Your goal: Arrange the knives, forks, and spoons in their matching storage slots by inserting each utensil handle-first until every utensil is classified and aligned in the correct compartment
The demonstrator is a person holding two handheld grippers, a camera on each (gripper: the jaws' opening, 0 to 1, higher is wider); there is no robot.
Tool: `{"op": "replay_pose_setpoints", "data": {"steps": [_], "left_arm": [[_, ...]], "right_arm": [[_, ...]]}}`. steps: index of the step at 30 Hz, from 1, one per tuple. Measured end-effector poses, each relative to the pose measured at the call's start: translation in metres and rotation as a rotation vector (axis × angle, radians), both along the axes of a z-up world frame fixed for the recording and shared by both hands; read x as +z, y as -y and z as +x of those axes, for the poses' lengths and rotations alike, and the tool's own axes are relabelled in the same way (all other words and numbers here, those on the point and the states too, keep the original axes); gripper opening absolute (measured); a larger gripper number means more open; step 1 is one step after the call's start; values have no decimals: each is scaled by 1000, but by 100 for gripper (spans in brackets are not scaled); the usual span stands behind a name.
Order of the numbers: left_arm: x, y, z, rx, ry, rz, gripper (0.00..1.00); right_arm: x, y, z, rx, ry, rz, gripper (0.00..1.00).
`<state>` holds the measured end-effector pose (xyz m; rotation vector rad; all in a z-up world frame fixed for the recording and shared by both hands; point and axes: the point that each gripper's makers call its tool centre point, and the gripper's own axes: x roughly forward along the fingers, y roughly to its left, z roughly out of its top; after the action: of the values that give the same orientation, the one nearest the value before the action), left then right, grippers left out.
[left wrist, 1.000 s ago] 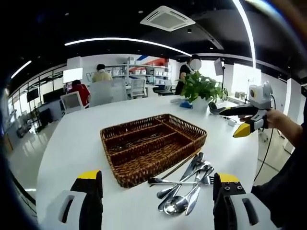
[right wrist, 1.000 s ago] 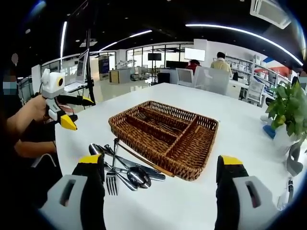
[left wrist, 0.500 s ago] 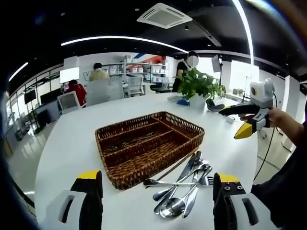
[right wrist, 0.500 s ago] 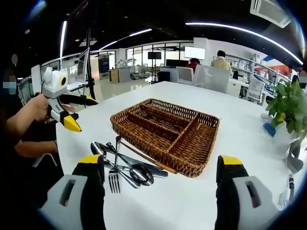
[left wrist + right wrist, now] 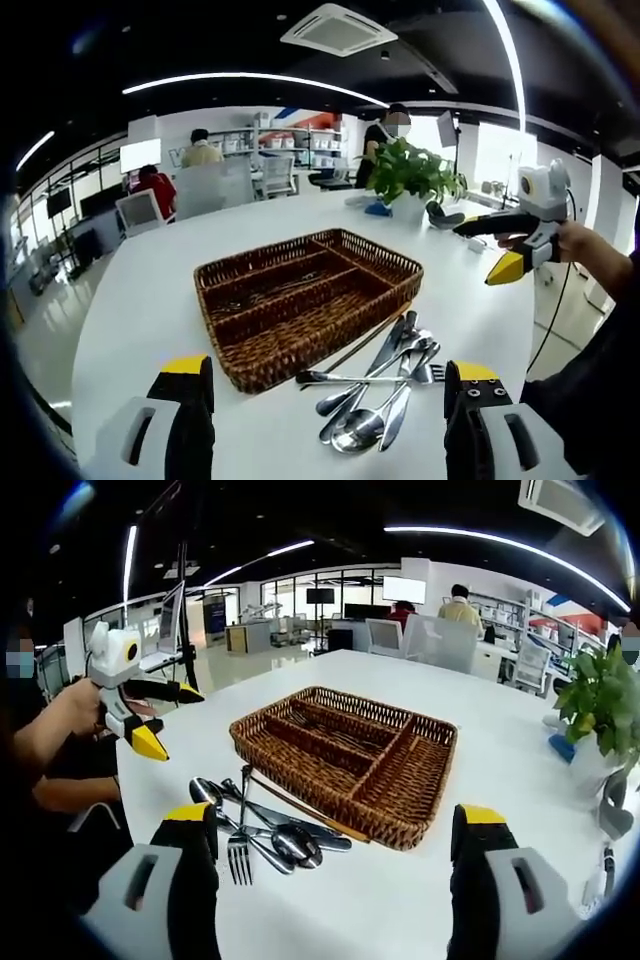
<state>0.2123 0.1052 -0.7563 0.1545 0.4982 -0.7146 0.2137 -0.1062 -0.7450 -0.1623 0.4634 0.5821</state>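
Observation:
A brown wicker tray with three compartments sits on the white table; some cutlery seems to lie in its long slots. A loose pile of spoons, forks and knives lies by its near edge. In the right gripper view the tray stands ahead and the cutlery pile lies left of centre. My left gripper is open above the table before the pile, holding nothing. My right gripper is open too, empty. The left gripper is seen at the left, the right gripper at the right.
A potted green plant stands at the table's far side, also seen as the plant at the right. Office chairs, desks and several people are beyond the table. A person's hand holds the left gripper.
Both views shifted slightly; the tray and pile sit a little more to the left in the left gripper view. Nothing on the table has moved. Both grippers stay open.

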Motion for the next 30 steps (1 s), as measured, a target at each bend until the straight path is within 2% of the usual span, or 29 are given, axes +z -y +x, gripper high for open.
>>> {"op": "replay_pose_setpoints", "data": {"steps": [9,14,19,30], "left_arm": [[-7,-2,-2,-5,-21,21,100],[-7,0,-4,-13,-21,8,100],[-8,1,-5,-20,-21,9,100],[-11,1,-7,-28,-22,15,100]], "right_arm": [[-1,-7,-6,19,11,-4,97],[-4,-14,-9,31,22,-10,94],[-16,-25,-17,63,3,-19,91],[-41,-51,-33,132,-20,-41,78]]}}
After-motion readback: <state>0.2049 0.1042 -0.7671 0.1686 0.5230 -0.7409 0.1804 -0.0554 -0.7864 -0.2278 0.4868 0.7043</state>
